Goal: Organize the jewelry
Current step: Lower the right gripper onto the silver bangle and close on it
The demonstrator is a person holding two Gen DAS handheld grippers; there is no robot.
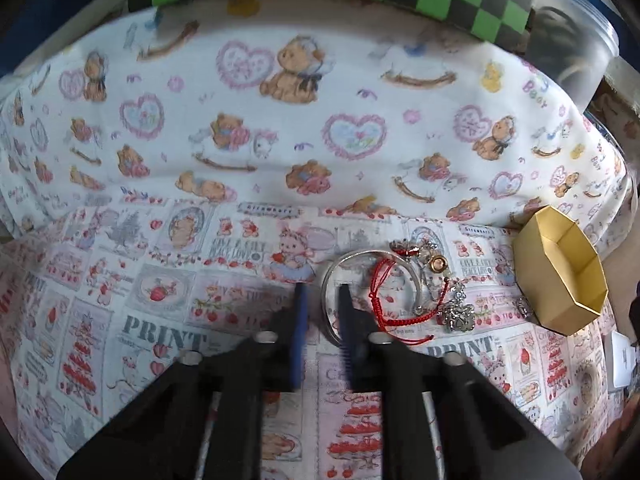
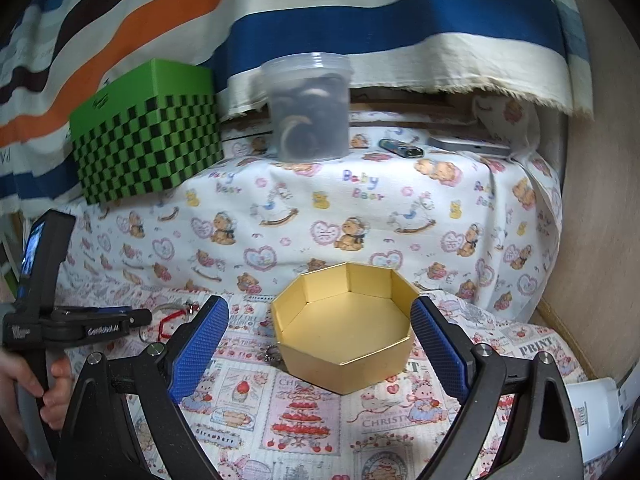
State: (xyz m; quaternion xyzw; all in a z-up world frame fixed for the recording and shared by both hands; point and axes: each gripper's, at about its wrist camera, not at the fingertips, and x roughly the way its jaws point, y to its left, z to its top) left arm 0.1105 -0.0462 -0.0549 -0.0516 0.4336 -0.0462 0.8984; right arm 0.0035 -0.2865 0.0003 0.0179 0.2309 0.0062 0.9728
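Jewelry [image 1: 416, 292] lay heaped on the printed cloth [image 1: 168, 320], just left of the gold box [image 1: 560, 276]. Only the left view showed the left hand-held gripper [image 1: 322, 300] nearly clenched astride the silver bangle [image 1: 332, 276]; the right view showed the right hand-held gripper [image 2: 320, 332] released, flanking the box.

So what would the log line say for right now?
left tongs: astride silver bangle rim, grip unclear | right tongs: open, flanking gold box | box: empty | red cord bracelet, charms: on cloth
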